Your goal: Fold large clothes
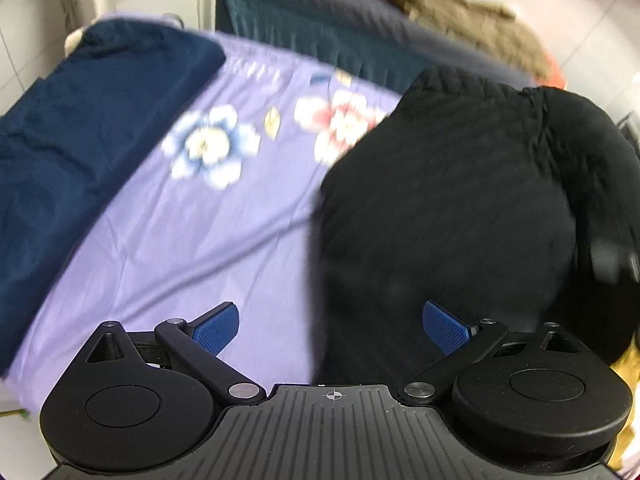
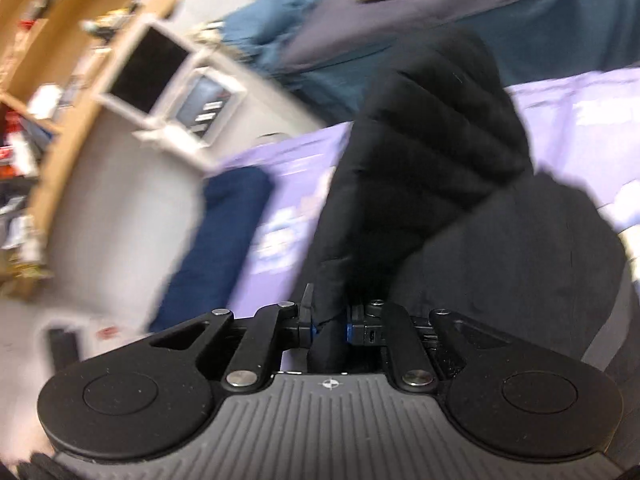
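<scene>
A black padded jacket (image 1: 452, 208) lies bunched on the right of a lilac flowered sheet (image 1: 192, 216). My left gripper (image 1: 330, 326) hangs open over the jacket's left edge, its blue pads wide apart with nothing between them. In the right wrist view the black jacket (image 2: 432, 152) rises in a quilted fold straight ahead. My right gripper (image 2: 330, 322) is shut on a strip of that jacket's fabric, which is pinched between the blue pads and runs up from them.
A folded navy garment (image 1: 80, 152) lies along the sheet's left side, seen as well in the right wrist view as a navy garment (image 2: 216, 240). Behind is a dark blue bed (image 1: 340, 28) with an olive garment (image 1: 452, 12). A wooden shelf unit (image 2: 72, 64) stands at the left.
</scene>
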{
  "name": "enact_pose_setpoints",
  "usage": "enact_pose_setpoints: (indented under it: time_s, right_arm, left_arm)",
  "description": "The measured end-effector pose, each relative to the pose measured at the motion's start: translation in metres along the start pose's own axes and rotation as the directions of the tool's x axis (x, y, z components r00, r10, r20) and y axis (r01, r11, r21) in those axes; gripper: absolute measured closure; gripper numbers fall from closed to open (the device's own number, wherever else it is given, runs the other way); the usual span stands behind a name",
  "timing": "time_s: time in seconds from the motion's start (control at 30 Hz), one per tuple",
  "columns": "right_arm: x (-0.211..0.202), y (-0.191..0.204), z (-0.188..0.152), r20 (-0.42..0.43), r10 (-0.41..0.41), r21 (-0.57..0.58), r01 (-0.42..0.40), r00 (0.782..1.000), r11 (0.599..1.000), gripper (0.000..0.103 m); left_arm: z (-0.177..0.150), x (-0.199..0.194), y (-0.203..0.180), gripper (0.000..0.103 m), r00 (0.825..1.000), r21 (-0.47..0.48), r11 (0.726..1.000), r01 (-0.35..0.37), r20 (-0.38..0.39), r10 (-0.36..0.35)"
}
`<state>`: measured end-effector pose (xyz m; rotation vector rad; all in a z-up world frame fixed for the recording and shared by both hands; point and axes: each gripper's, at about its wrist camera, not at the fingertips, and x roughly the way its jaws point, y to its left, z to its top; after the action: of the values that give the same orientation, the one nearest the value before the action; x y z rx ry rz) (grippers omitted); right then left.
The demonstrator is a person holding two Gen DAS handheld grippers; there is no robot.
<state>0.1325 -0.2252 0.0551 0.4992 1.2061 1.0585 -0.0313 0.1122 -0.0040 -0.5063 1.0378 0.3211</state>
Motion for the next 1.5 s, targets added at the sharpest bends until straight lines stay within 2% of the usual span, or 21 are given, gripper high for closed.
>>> enact_pose_setpoints:
  time_s: [0.1,0.17,0.23,0.3,0.37,0.4,0.47,0.53,0.63,0.67,0.73,0.77,0.83,0.93,1.0,1.13,1.2,1.3,1.37,1.4,1.5]
  right_arm:
    - [0.004,0.032,-0.016,-0.076,0.19,0.04,-0.187,0.979,0.982,0.088]
    - [0.026,0.06,-0.032,-0.178,0.214,-0.019,-0.221,0.96,0.975,0.088]
    - [0.054,0.093,-0.053,-0.286,0.17,-0.148,-0.219,0.943,0.965,0.088]
    - [0.089,0.119,-0.077,-0.403,0.083,-0.25,-0.197,0.911,0.948,0.088]
    - [0.128,0.133,-0.102,-0.47,-0.009,-0.336,-0.169,0.883,0.927,0.089]
    - [0.148,0.141,-0.114,-0.495,-0.063,-0.391,-0.157,0.867,0.907,0.089]
    - [0.184,0.156,-0.135,-0.535,-0.152,-0.488,-0.157,0.831,0.859,0.089]
    - [0.217,0.169,-0.158,-0.575,-0.232,-0.579,-0.189,0.784,0.793,0.08]
    - [0.246,0.175,-0.184,-0.583,-0.344,-0.666,-0.192,0.736,0.72,0.073]
    - [0.248,0.175,-0.187,-0.588,-0.349,-0.67,-0.198,0.73,0.716,0.071]
    - [0.252,0.185,-0.183,-0.587,-0.322,-0.655,-0.202,0.743,0.728,0.065]
    - [0.245,0.186,-0.176,-0.581,-0.295,-0.641,-0.203,0.759,0.74,0.062]
    - [0.221,0.173,-0.153,-0.559,-0.221,-0.602,-0.208,0.799,0.771,0.044]
    - [0.171,0.176,-0.117,-0.472,-0.094,-0.561,-0.216,0.877,0.799,0.017]
    - [0.136,0.175,-0.095,-0.377,-0.066,-0.562,-0.171,0.924,0.809,0.012]
    - [0.079,0.163,-0.052,-0.203,-0.018,-0.523,-0.093,0.979,0.847,0.007]
    - [0.072,0.145,-0.027,-0.102,-0.028,-0.482,-0.025,0.994,0.876,0.004]
    - [0.053,0.119,-0.01,0.013,-0.081,-0.383,0.08,0.997,0.92,0.003]
    - [0.054,0.093,0.004,0.042,-0.126,-0.251,0.132,0.991,0.959,0.003]
    - [0.095,0.091,-0.004,0.043,-0.13,-0.198,0.136,0.991,0.971,0.003]
    - [0.121,0.058,0.01,0.027,-0.107,-0.024,0.108,0.994,0.994,0.006]
  left_arm:
    - [0.023,-0.02,0.011,0.0,0.997,-0.03,0.999,0.011,0.078,-0.009]
    - [0.041,-0.043,0.025,0.0,0.987,-0.063,0.998,0.007,0.158,0.003]
    - [0.056,-0.067,0.044,0.0,0.97,-0.108,0.994,0.001,0.242,0.025]
    - [0.066,-0.099,0.071,0.0,0.936,-0.187,0.982,-0.011,0.343,0.076]
    - [0.071,-0.12,0.094,0.0,0.915,-0.239,0.971,-0.016,0.387,0.11]
    - [0.072,-0.128,0.108,0.0,0.912,-0.261,0.965,-0.031,0.388,0.134]
    - [0.069,-0.131,0.121,0.0,0.916,-0.283,0.956,-0.073,0.36,0.176]
    - [0.06,-0.126,0.13,0.0,0.928,-0.317,0.942,-0.114,0.304,0.215]
    - [0.036,-0.107,0.133,0.0,0.964,-0.325,0.941,-0.091,0.208,0.165]
    - [0.029,-0.099,0.132,0.0,0.973,-0.328,0.941,-0.085,0.174,0.148]
    - [0.014,-0.081,0.131,0.0,0.987,-0.32,0.944,-0.086,0.104,0.125]
    - [0.007,-0.076,0.129,0.0,0.99,-0.312,0.946,-0.089,0.08,0.119]
    - [-0.001,-0.063,0.129,0.0,0.993,-0.301,0.949,-0.098,0.033,0.113]
    - [-0.001,-0.06,0.14,0.0,0.995,-0.306,0.948,-0.085,0.032,0.1]
    - [0.007,-0.06,0.141,0.0,0.995,-0.308,0.949,-0.065,0.047,0.083]
    - [0.022,-0.041,0.132,0.0,0.998,-0.266,0.962,-0.052,0.026,0.061]
    - [0.024,-0.035,0.131,0.0,0.997,-0.239,0.969,-0.064,0.018,0.07]
    - [0.026,-0.019,0.138,0.0,0.997,-0.263,0.962,-0.073,-0.018,0.071]
    - [0.024,-0.014,0.144,0.0,0.999,-0.294,0.955,-0.048,-0.037,0.039]
    - [0.023,-0.012,0.147,0.0,0.999,-0.303,0.952,-0.04,-0.043,0.028]
    - [0.02,-0.005,0.153,0.0,0.995,-0.301,0.95,-0.079,-0.075,0.059]
